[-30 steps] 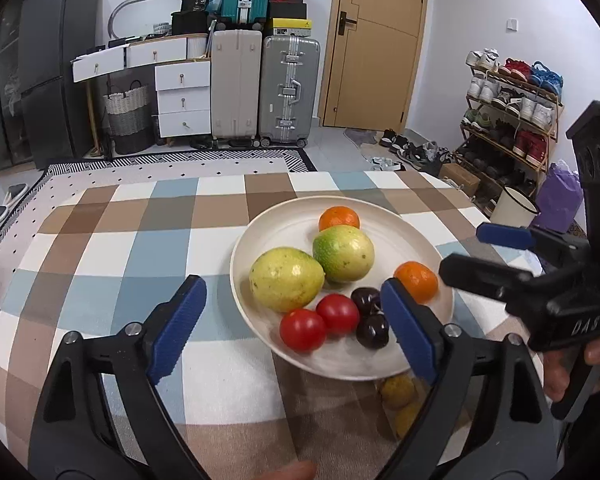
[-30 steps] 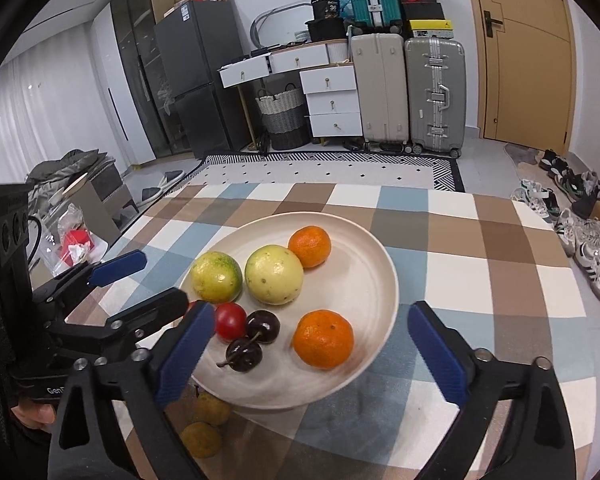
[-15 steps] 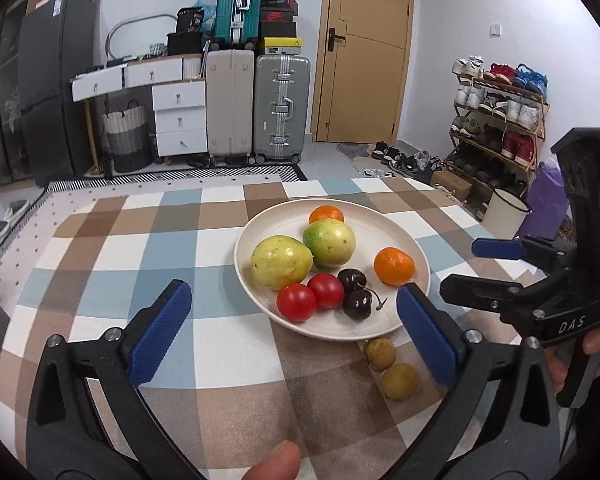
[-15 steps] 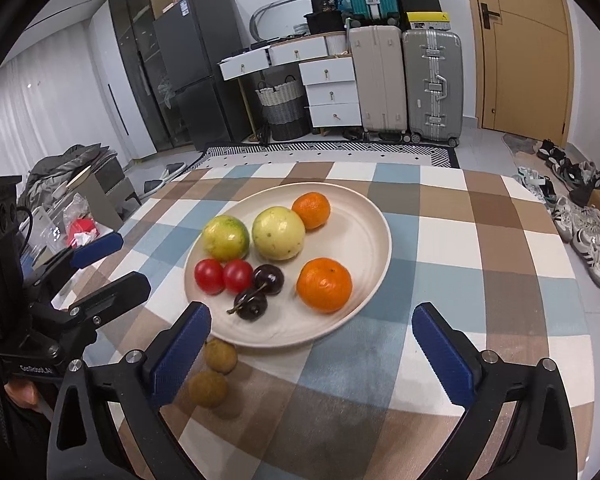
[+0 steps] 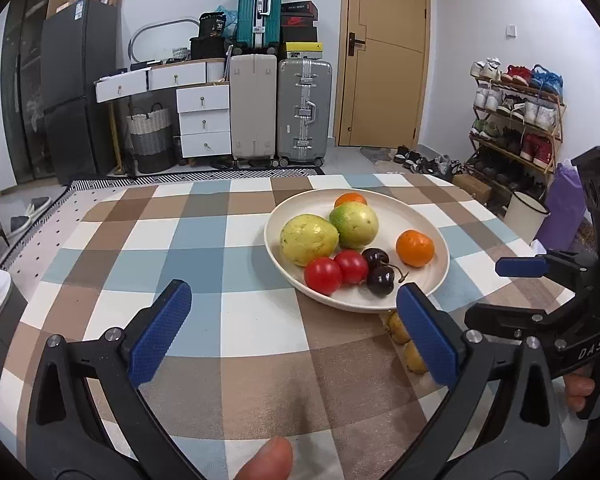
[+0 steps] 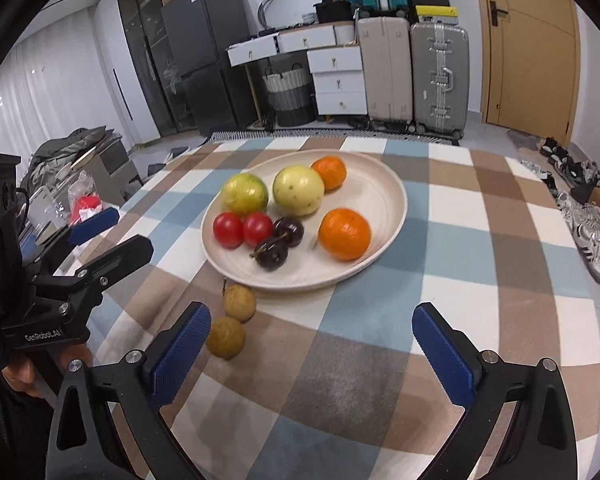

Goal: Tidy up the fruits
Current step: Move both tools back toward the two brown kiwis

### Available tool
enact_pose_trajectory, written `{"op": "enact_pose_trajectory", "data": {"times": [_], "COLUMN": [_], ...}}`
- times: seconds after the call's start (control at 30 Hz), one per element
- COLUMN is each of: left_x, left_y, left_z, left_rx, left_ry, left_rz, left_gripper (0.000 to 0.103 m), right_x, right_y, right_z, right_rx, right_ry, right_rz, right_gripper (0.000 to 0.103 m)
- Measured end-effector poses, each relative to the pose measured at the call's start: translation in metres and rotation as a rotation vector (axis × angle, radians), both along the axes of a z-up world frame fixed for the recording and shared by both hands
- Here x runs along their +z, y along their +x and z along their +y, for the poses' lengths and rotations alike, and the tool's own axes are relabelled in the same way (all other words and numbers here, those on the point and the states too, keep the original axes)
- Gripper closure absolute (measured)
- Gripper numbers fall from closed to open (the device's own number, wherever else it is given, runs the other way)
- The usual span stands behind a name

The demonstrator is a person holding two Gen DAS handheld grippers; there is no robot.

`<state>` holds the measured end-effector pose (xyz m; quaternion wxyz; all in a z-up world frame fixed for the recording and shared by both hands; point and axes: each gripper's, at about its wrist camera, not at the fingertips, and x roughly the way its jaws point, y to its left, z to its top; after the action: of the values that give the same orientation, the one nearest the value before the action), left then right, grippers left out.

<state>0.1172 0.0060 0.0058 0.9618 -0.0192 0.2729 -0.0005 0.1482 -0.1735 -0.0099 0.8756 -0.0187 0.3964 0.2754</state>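
Both grippers backed off the round plate (image 6: 384, 204) (smooth, cream); jaws apart.

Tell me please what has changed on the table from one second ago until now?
Both tongs, left and right, drew back from the plate toward the person, open and empty throughout. The two small brown fruits beside the plate's near rim, earlier half hidden, now show clearly. Nothing was gripped or released. All fruit on the plate stayed as it was.
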Motion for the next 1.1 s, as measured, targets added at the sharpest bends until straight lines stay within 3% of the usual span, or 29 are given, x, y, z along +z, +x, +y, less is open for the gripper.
{"op": "enact_pose_trajectory", "data": {"times": [0.43, 0.5, 0.83, 1.03, 1.1], "left_x": [-0.006, -0.009, -0.010, -0.011, -0.011], "left_y": [0.003, 0.005, 0.003, 0.005, 0.006], "left_z": [0.001, 0.001, -0.003, -0.001, -0.001], "left_rx": [-0.039, -0.054, -0.088, -0.090, -0.088], "left_ry": [0.002, -0.005, 0.000, -0.009, -0.006], "left_rz": [0.066, 0.081, 0.080, 0.089, 0.090], "left_gripper": [0.001, 0.001, 0.001, 0.001, 0.001], "right_x": [-0.020, -0.023, -0.034, -0.033, -0.032], "right_y": [-0.009, -0.010, -0.015, -0.017, -0.017], "right_z": [0.030, 0.034, 0.055, 0.057, 0.056], "right_rx": [0.070, 0.089, 0.147, 0.154, 0.175], "right_ry": [-0.072, -0.074, -0.131, -0.136, -0.105], "right_rz": [0.047, 0.057, 0.055, 0.035, 0.050], "right_gripper": [0.003, 0.011, 0.031, 0.051, 0.068]}}
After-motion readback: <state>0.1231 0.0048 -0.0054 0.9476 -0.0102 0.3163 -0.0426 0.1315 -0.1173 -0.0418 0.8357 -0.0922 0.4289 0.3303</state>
